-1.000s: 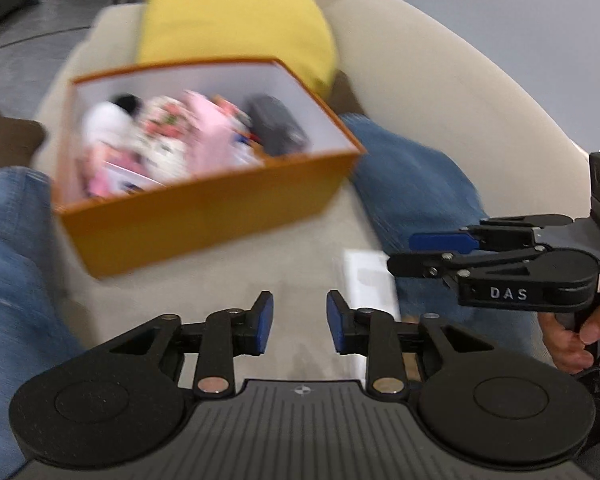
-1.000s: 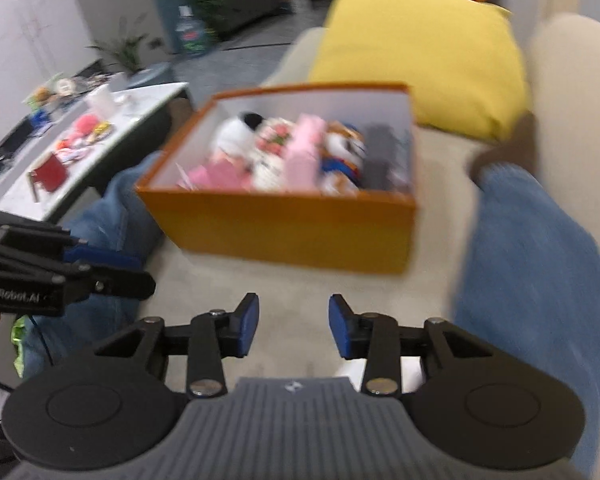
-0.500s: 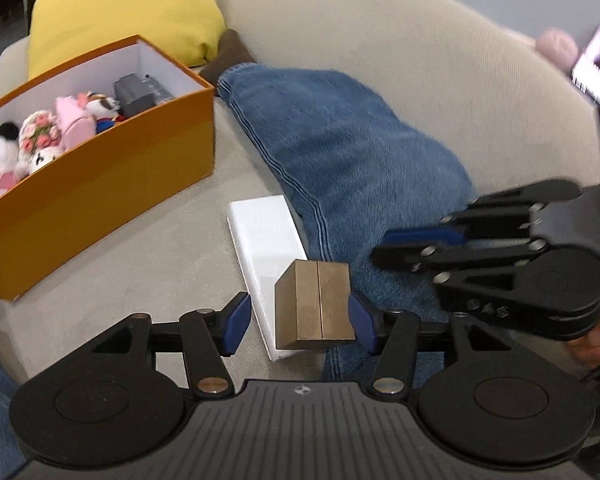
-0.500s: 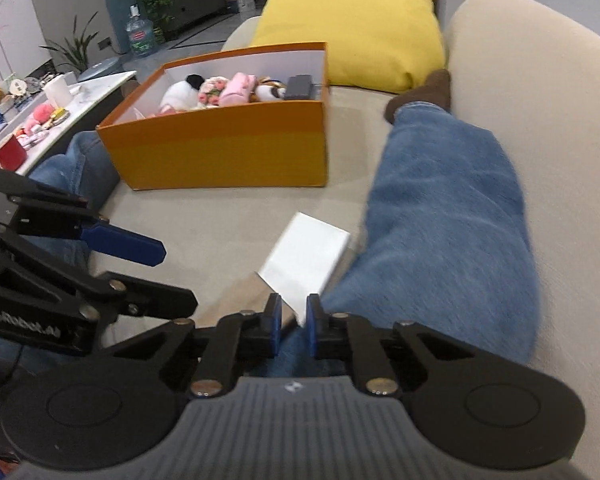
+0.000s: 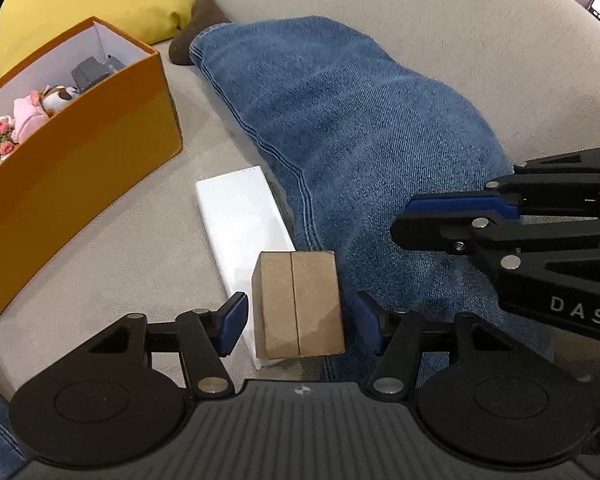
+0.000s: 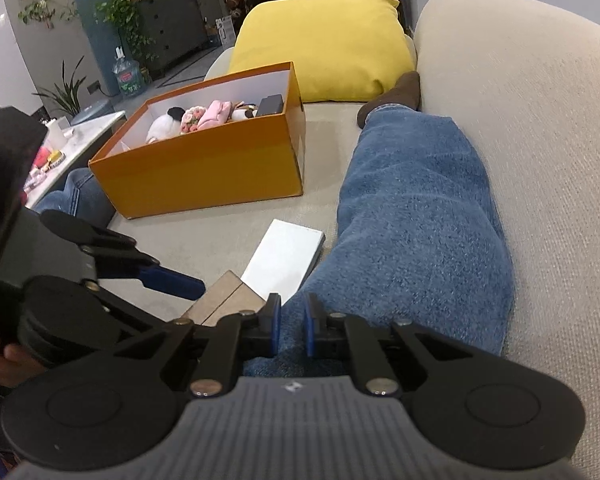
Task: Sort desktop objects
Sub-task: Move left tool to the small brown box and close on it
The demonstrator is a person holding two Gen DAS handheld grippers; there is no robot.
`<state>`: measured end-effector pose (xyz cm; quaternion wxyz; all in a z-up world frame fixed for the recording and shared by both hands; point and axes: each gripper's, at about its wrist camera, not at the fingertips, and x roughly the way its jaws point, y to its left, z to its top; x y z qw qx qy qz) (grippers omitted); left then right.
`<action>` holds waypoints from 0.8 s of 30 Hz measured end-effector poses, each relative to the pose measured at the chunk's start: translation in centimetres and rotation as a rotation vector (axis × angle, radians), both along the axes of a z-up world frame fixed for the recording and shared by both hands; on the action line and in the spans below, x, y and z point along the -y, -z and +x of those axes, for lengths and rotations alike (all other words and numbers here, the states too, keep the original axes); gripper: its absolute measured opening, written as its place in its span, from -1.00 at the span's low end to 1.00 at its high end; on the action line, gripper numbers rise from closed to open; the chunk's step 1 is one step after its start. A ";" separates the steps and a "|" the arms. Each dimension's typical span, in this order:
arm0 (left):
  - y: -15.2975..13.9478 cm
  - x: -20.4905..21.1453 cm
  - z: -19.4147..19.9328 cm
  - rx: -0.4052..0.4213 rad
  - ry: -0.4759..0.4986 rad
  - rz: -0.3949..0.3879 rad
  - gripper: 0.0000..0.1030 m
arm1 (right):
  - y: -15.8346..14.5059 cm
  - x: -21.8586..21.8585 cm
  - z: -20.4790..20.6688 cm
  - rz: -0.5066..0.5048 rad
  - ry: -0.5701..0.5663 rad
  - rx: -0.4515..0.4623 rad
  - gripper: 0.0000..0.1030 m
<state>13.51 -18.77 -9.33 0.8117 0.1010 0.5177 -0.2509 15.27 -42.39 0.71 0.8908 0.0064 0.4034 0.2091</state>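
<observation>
Straddling the brown cardboard box (image 5: 298, 304), my left claw (image 5: 298, 322) has just been opening and stands wide, pads clear; the box, matte and seamed, rests on a smooth white slab (image 5: 244, 232) on the sofa (image 5: 140, 248). Right claw (image 6: 288, 328) has narrowed to nearly closed, empty. Next, I judge: clamp, then carry to the orange box (image 5: 80, 152)

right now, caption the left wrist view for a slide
Open left gripper straddles a brown box beside the orange bin.
</observation>
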 end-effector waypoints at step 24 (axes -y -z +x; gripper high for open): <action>-1.4 -8.8 2.1 0.082 -0.273 -0.015 0.03 | 2.3 -7.8 4.8 -0.062 -0.040 -0.132 -0.41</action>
